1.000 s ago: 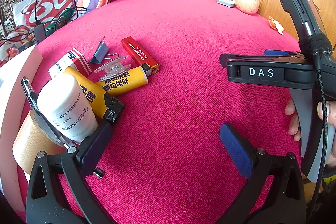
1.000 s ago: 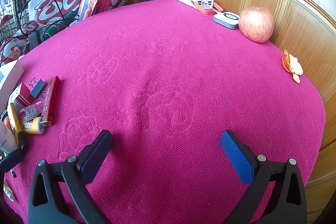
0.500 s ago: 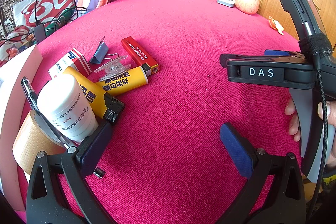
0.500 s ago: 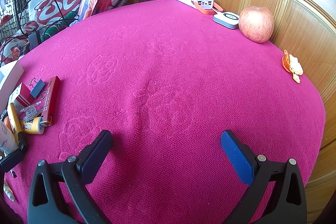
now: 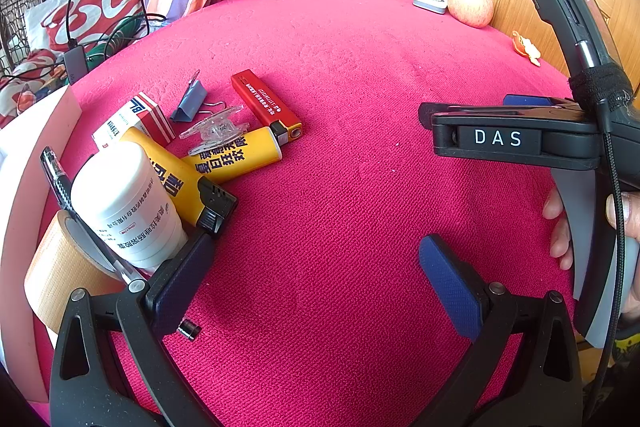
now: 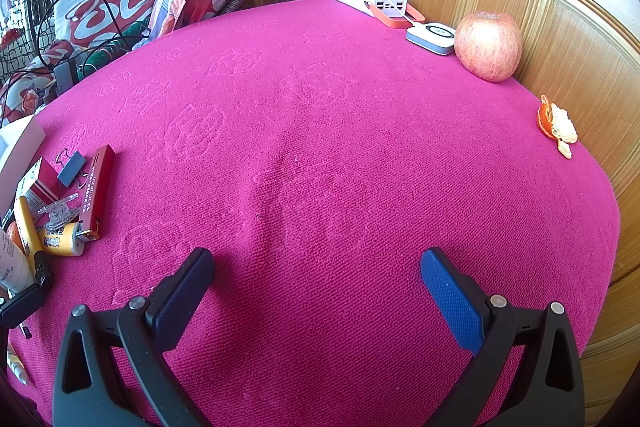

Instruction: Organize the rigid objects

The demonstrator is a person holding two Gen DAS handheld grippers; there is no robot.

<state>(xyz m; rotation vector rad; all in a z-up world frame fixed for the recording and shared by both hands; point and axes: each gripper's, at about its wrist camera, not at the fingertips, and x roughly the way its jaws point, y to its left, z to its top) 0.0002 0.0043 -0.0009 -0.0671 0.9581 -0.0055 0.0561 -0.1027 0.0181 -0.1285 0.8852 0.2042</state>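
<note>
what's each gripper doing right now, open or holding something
Left gripper: open, holding nothing, its left finger beside the white bottle.
Right gripper: open, holding nothing, over bare pink cloth.

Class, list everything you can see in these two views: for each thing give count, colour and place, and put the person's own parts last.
Lighters: three, two yellow, one red, left pile.
Bottle: one, white, beside the lighters.
Tape roll: one, tan, left edge.
Binder clip: one, grey-blue, behind the pile.
Clear clip: one, on a yellow lighter.
Apple: one, red, far right.
Peel: one, orange, right edge.
Cloth: one, magenta.
Left tongs: open.
Right tongs: open.
Hand: one, right edge.
</note>
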